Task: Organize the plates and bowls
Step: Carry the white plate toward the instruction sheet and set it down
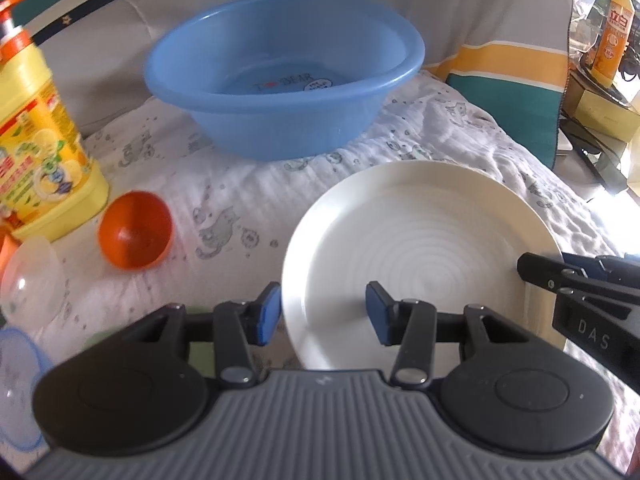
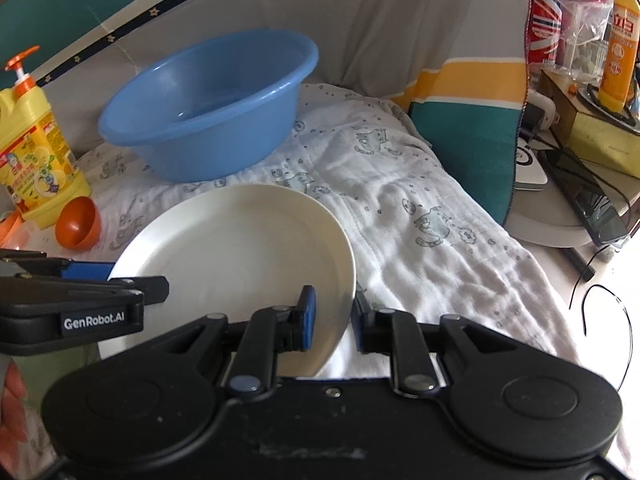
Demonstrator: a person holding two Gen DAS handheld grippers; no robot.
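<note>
A white plate [image 1: 420, 240] [image 2: 240, 248] is held over the white cat-print cloth [image 2: 420, 220], between my two grippers. My left gripper [image 1: 324, 314] [image 2: 132, 280] is shut on its left rim, with one blue pad against the outer edge and the other on the inner face. My right gripper [image 2: 334, 318] [image 1: 524, 268] is shut on the right rim, which passes between its pads. Behind the plate stands a blue basin [image 1: 260, 132] [image 2: 208, 140]. An orange bowl [image 1: 134, 230] [image 2: 78, 222] lies tipped on its side to the left.
A yellow pump bottle [image 1: 36, 140] [image 2: 36, 152] stands at the far left, with a clear bowl [image 1: 32, 276] and a blue-rimmed clear container [image 1: 16, 380] nearer. A teal cushion [image 2: 460, 140] and a side table with an orange bottle [image 2: 620, 40] are on the right.
</note>
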